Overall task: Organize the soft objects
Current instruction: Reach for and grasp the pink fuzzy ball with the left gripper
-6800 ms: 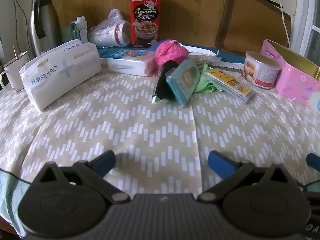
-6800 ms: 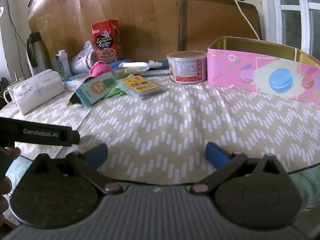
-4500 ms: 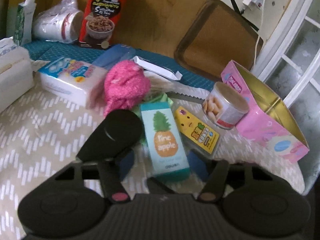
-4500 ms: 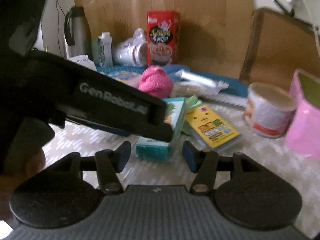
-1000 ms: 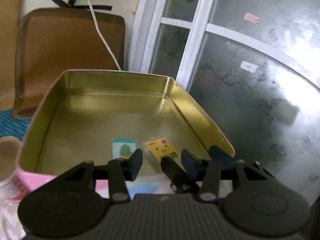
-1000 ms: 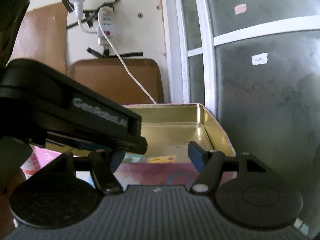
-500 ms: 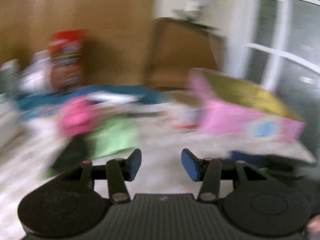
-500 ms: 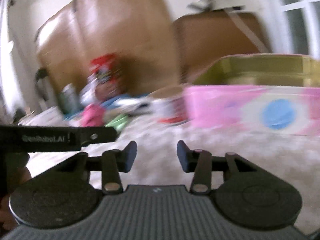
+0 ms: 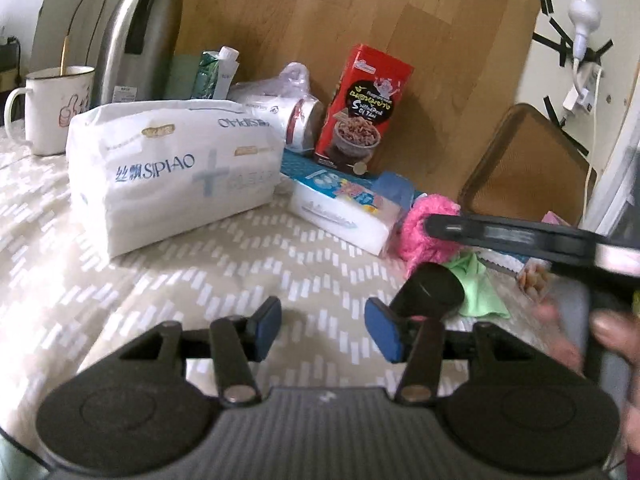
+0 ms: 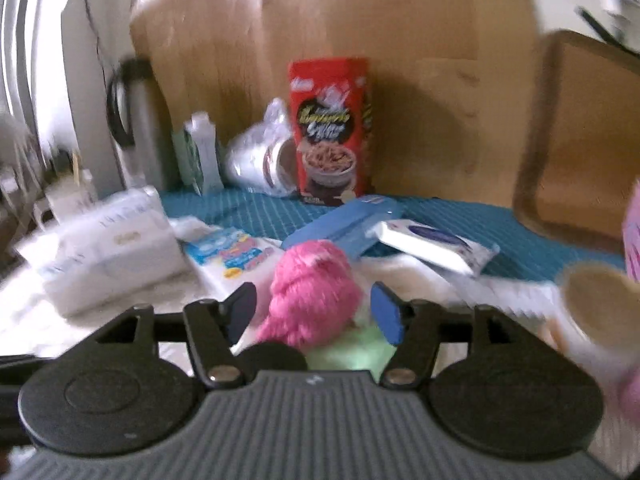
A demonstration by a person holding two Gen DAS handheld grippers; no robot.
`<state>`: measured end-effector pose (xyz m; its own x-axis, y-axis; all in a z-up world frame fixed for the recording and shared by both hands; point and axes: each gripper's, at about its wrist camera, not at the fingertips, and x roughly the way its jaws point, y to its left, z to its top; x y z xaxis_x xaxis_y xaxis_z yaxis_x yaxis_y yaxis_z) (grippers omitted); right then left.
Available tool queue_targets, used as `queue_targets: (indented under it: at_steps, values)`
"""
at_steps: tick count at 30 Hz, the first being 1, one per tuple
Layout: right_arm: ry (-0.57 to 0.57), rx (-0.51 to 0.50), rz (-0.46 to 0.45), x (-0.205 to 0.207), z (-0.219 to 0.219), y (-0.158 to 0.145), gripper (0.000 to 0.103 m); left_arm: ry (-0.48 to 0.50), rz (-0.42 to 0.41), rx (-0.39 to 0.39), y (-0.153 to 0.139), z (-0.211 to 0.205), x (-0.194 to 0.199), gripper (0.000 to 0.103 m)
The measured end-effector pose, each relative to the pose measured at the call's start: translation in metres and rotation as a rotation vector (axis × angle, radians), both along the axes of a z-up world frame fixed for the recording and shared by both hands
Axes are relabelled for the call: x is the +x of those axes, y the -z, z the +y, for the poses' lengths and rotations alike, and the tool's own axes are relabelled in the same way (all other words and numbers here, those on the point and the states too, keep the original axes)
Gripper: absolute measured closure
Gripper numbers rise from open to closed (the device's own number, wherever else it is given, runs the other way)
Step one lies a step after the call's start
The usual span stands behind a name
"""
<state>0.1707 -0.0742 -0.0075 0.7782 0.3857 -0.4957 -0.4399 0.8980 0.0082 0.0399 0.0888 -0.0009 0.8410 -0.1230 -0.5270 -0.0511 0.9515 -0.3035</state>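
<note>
Right gripper (image 10: 314, 306) jaws just widened, apart, around fluffy pink ball (image 10: 312, 304), not pinching. Left gripper (image 9: 324, 326) apart, empty, beside black roll (image 9: 428, 290).

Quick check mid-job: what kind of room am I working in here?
Probably a home dining or kitchen table: a patterned tablecloth holds a mug, a steel thermos, a red snack box and a tissue pack.

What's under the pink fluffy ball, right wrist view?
A light green cloth shows below the pink fluffy ball, spreading toward the camera. How far it runs beneath is hidden by the ball, the black cylinder and the right tongs.
</note>
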Motion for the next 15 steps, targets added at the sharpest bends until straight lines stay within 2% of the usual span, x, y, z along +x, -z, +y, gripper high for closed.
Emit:
queue_targets:
  at_steps: [1,2,4,6,8,9,11,12,14,15]
  values:
    - [0.004,-0.028,0.007,0.004,0.004,0.003,0.052,0.004,-0.001,0.001,-0.001,-0.001,0.001,0.055]
    - [0.005,-0.028,-0.004,0.003,0.004,0.002,0.055,0.005,-0.004,-0.005,0.001,0.002,-0.004,0.055]
    - [0.006,0.034,-0.047,-0.013,-0.008,-0.01,0.056,0.012,-0.01,-0.035,0.002,0.006,-0.005,0.055]
    - [0.016,0.11,-0.129,-0.043,-0.031,-0.026,0.056,0.013,-0.015,-0.065,0.004,0.01,-0.008,0.055]
    - [0.033,0.138,-0.2,-0.079,-0.055,-0.034,0.055,0.012,-0.015,-0.07,0.004,0.011,-0.006,0.055]
    - [0.033,0.135,-0.206,-0.093,-0.064,-0.032,0.055,0.009,-0.013,-0.066,0.003,0.01,-0.006,0.055]
    - [0.027,0.141,-0.162,-0.123,-0.084,-0.021,0.055,0.002,-0.011,-0.069,0.001,0.007,-0.006,0.05]
    - [0.021,0.143,-0.135,-0.133,-0.091,-0.014,0.055,0.012,-0.009,-0.095,-0.001,0.004,-0.006,0.05]
    - [0.016,0.14,-0.096,-0.151,-0.102,0.003,0.054,0.079,-0.014,-0.156,-0.006,-0.008,-0.008,0.05]
    - [0.017,0.138,-0.079,-0.156,-0.105,0.01,0.053,0.121,-0.016,-0.161,-0.009,-0.019,-0.009,0.05]
